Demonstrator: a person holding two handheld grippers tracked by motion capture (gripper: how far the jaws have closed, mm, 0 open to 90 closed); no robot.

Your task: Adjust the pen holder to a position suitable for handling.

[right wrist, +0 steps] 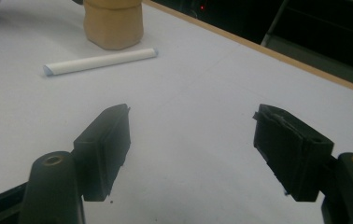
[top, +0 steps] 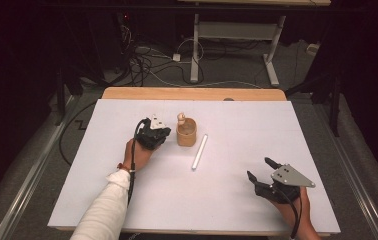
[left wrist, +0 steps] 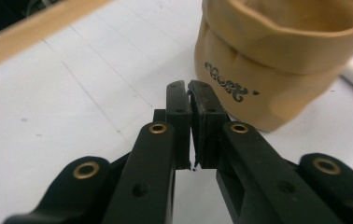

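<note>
Reaching: left tool (left wrist: 189,100) closed, empty, just beside cup (top: 186,132).
Waiting: right tool (right wrist: 193,154) wide open, empty, near counter (top: 127,200) front-right corner.
Advice: open before gripping cup rim.

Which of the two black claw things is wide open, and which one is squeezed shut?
The right gripper, near the table's front edge, is wide open with nothing between its jaws. The left gripper, beside the tan cup, is squeezed shut and holds nothing.

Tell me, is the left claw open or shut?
Shut. In the left gripper view the left claw has its jaws pressed together, empty, beside the tan cup.
</note>
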